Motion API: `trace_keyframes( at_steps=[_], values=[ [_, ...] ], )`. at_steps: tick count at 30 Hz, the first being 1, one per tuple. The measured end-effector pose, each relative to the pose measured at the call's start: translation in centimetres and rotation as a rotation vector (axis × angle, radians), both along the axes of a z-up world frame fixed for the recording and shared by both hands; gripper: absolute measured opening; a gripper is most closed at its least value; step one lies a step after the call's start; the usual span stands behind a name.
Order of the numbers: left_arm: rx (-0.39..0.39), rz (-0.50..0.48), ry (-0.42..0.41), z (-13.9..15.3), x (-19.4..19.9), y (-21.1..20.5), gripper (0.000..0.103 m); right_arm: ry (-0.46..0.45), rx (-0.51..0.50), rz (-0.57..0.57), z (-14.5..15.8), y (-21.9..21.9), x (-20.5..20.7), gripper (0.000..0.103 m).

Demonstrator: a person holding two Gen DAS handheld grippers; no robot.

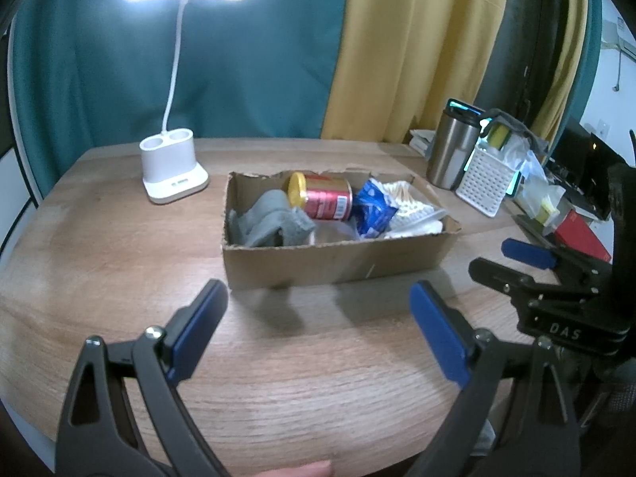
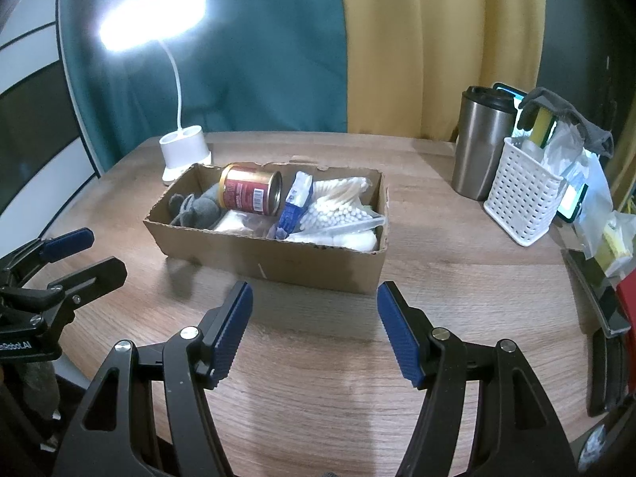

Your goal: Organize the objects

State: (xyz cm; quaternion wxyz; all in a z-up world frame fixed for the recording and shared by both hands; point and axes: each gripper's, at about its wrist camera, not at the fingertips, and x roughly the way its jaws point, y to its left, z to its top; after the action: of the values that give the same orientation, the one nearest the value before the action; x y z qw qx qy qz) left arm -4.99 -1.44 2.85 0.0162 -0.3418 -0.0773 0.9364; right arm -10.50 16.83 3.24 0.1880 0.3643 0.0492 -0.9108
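Observation:
A cardboard box (image 1: 338, 262) (image 2: 274, 262) sits mid-table. In it lie a grey sock (image 1: 270, 220) (image 2: 198, 208), a red can with a gold lid (image 1: 322, 196) (image 2: 250, 192), a blue packet (image 1: 373, 208) (image 2: 296, 202) and a pack of cotton swabs (image 1: 413, 208) (image 2: 338, 206). My left gripper (image 1: 318, 314) is open and empty, just in front of the box. My right gripper (image 2: 314, 318) is open and empty, also before the box; it shows at the right of the left wrist view (image 1: 512, 262).
A lit white desk lamp (image 1: 173, 175) (image 2: 185, 151) stands behind the box on the left. A steel tumbler (image 1: 453, 151) (image 2: 483, 143) and a white perforated basket (image 1: 487, 181) (image 2: 524, 194) of items stand at the right, with clutter beyond. The wooden table (image 1: 119, 238) has a curved front edge.

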Motion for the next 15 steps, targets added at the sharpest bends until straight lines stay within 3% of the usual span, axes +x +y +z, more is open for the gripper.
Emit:
trace_keyframes(
  at_steps=[15],
  values=[
    [-0.005,0.002,-0.005,0.03,-0.06,0.14,0.094,-0.008,0.0,0.0,-0.23,0.02,-0.1,0.069]
  ],
)
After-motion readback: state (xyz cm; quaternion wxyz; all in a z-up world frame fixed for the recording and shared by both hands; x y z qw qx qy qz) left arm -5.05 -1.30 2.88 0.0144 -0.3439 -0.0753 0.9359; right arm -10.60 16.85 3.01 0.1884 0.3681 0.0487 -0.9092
